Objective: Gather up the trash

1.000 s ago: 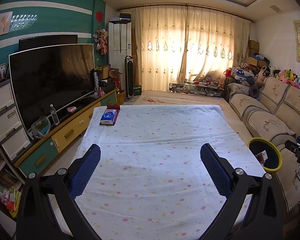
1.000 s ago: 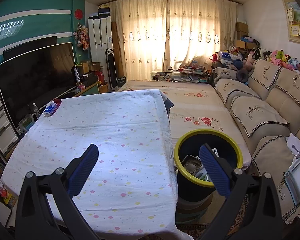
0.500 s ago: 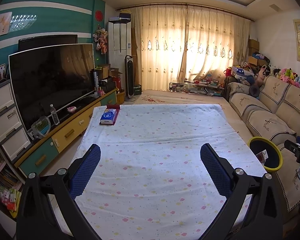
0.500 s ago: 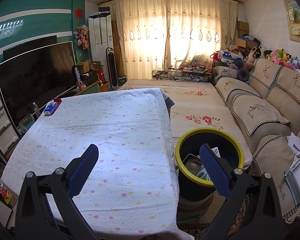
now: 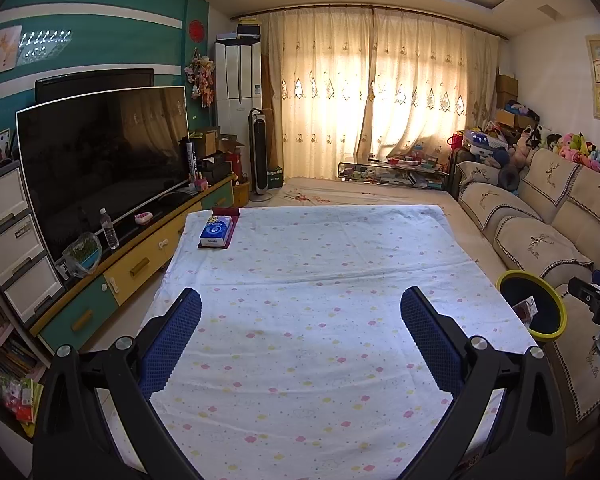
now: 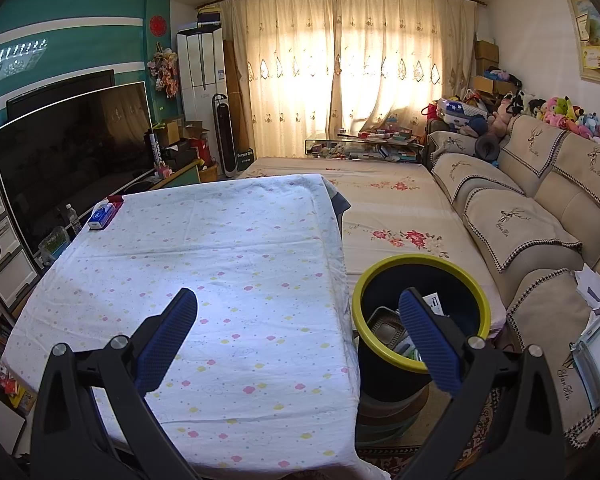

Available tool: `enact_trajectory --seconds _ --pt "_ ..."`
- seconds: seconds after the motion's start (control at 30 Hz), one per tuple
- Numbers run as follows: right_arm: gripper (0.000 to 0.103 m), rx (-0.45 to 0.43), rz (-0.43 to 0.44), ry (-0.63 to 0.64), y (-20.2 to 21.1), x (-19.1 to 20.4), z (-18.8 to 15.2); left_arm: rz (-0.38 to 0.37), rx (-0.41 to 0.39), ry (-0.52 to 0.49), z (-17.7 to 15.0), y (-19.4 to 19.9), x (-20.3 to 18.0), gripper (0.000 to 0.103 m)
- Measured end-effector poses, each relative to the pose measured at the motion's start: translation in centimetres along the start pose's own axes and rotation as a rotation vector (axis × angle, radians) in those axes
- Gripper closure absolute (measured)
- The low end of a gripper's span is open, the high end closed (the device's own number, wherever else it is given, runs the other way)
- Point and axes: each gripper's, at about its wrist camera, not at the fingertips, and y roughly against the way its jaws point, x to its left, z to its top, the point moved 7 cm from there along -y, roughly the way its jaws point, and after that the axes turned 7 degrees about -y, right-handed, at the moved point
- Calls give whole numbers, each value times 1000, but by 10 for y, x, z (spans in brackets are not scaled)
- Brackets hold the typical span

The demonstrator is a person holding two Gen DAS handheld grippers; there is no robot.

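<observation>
Holding both tools released: my left tool (image 5: 300, 332) above the tabletop (image 5: 320, 280), my right tool (image 6: 298, 328) near the bin (image 6: 480, 308). Trash (image 6: 384, 326) lies inside the bin; it looks light and crushable, best pinched by an edge.

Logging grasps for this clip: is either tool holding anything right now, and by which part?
Nothing is held. The left tool and the right tool are both open, with only the floral tablecloth showing between their blue pads.

1. The table (image 5: 308, 320) is covered by matt, softly creased cloth.
2. The bin (image 6: 420, 264) is seen as smooth dark plastic with a glossy yellow-green rim.
3. The gripper pads (image 6: 168, 336) are faced with rough, dimpled blue rubber on matt black plastic arms.
</observation>
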Motion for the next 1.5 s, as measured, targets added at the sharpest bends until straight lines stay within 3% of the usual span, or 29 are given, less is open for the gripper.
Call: enact_trajectory --seconds 1.5 --pt "7 16 0 1 -7 3 -12 -46 42 -28 -6 -19 -16 5"
